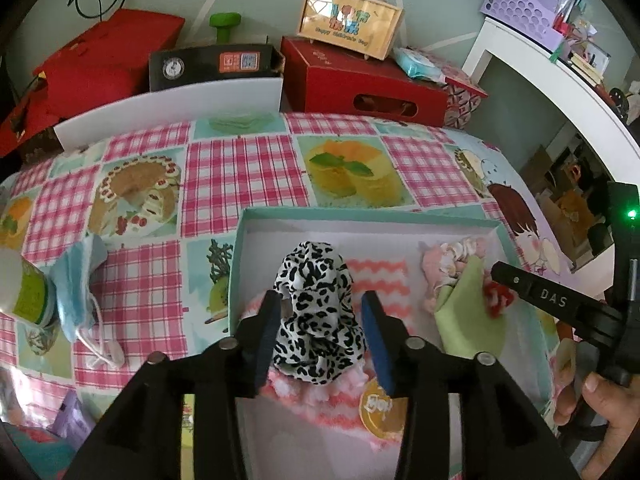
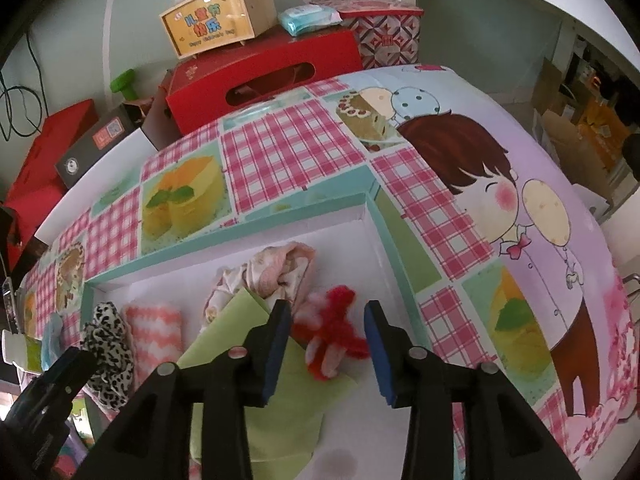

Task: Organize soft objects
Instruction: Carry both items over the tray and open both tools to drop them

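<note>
Both grippers are working over the teal-rimmed box (image 1: 240, 264) in the lower half of each frame.

The left gripper (image 1: 320, 336) is hanging released, its pads flanking the leopard-print cloth (image 1: 316, 312) lying on the pink zigzag towel (image 1: 380, 280) at lower centre; the right gripper (image 2: 326, 340) is sitting released around the red-and-white fuzzy piece (image 2: 332, 332) resting on the green cloth (image 2: 240, 320), lower centre.

A lived-in home: a counter under a cake-print checked tablecloth (image 1: 240, 168), red gift boxes (image 1: 360, 88) stacked against the wall, a cluttered white shelf (image 1: 540, 68).
</note>
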`<action>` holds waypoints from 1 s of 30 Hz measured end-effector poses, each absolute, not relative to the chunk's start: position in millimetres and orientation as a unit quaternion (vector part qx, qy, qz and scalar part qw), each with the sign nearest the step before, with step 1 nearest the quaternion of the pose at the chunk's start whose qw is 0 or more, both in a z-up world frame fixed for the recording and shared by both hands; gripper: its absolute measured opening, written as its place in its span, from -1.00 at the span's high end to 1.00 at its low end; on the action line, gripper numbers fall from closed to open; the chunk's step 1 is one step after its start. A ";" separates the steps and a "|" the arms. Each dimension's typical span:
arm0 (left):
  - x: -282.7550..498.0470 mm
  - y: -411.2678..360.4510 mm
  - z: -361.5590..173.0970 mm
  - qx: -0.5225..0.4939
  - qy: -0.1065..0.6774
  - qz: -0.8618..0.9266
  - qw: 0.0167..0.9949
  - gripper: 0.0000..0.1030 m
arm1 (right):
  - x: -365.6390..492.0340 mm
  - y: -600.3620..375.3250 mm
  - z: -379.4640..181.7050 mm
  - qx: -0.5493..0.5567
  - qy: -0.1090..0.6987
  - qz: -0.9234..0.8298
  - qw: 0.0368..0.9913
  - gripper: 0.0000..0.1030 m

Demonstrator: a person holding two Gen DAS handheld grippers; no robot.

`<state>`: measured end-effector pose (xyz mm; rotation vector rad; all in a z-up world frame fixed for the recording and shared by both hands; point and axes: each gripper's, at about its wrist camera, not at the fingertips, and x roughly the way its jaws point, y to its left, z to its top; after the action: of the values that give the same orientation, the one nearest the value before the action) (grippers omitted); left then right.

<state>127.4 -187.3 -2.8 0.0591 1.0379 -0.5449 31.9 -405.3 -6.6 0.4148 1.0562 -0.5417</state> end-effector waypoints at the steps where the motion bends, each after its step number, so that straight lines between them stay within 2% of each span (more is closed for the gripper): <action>1: 126.9 -186.7 -0.4 0.029 0.489 -0.256 0.833 0.14 | 31.7 -404.3 -4.9 0.193 0.493 -0.253 0.810 0.09; 6: 126.7 -175.7 13.7 0.026 0.485 -0.239 0.841 0.11 | 32.2 -394.4 9.3 0.190 0.482 -0.245 0.819 0.09; 8: 129.4 -165.9 18.9 0.016 0.483 -0.223 0.847 -0.08 | 36.5 -382.6 16.4 0.183 0.478 -0.229 0.828 0.09; 9: 131.0 -161.4 20.2 0.011 0.483 -0.215 0.849 -0.10 | 38.8 -377.0 19.0 0.179 0.478 -0.221 0.831 0.09; 21: 153.4 -73.6 17.8 -0.091 0.495 -0.075 0.861 -0.13 | 63.8 -290.2 39.3 0.116 0.478 -0.122 0.862 0.09; 23: 152.2 -62.1 18.0 -0.097 0.495 -0.059 0.862 -0.39 | 65.9 -277.8 39.8 0.111 0.480 -0.113 0.863 0.04; 25: 150.1 -52.1 19.3 -0.098 0.493 -0.047 0.863 -0.41 | 67.5 -269.0 40.2 0.106 0.481 -0.105 0.864 -0.14; 28: 148.6 -37.0 20.1 -0.102 0.493 -0.033 0.863 -0.42 | 71.3 -253.7 39.5 0.092 0.484 -0.089 0.866 -0.14; 30: 147.4 -26.0 22.0 -0.108 0.488 -0.026 0.866 -0.52 | 73.9 -246.8 38.8 0.084 0.486 -0.083 0.866 -0.15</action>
<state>147.4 -26.0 22.0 -0.2257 1.0230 -0.0545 73.9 -246.8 38.8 0.1759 1.0175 -0.1736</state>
